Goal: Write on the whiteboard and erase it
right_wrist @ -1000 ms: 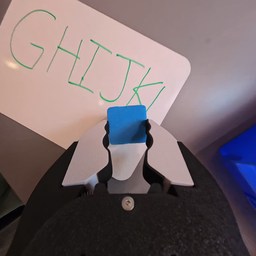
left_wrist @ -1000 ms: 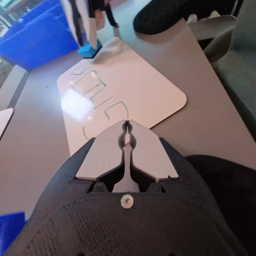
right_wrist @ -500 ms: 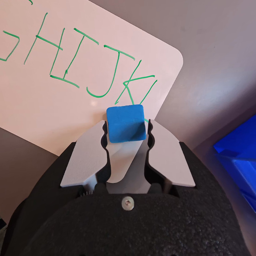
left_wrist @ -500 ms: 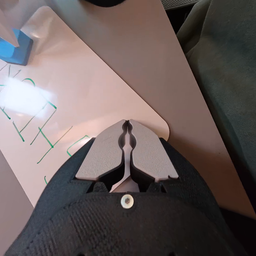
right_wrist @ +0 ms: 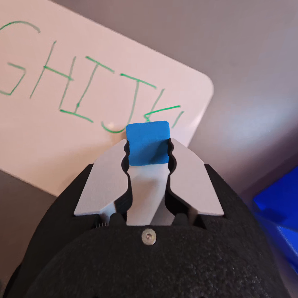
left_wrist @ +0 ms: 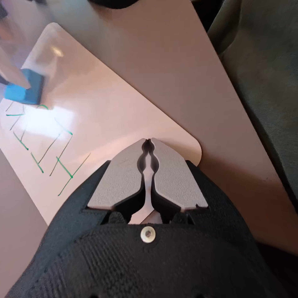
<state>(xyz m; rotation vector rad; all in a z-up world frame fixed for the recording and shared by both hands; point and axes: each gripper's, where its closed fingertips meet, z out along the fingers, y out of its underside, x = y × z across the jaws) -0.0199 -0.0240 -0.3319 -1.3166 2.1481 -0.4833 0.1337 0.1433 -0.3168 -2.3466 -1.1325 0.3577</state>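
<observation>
A white whiteboard with rounded corners lies flat on the table and bears green handwriting. My right gripper is shut on a blue eraser block, which sits on the board over the last green strokes near the board's right corner. In the left wrist view the same whiteboard shows, with the blue eraser at its far left, blurred. My left gripper is shut and empty, over the board's near corner.
The grey-brown table runs around the board. A dark green fabric surface lies beyond the table's right edge. A blue bin stands at the right in the right wrist view. A dark object sits at the table's far end. One gripper's finger ends stand about 25 cm off the other's.
The eraser in my right gripper has slid up over the last green strokes and covers part of them. My left gripper has swung from facing the far board end to its near corner.
</observation>
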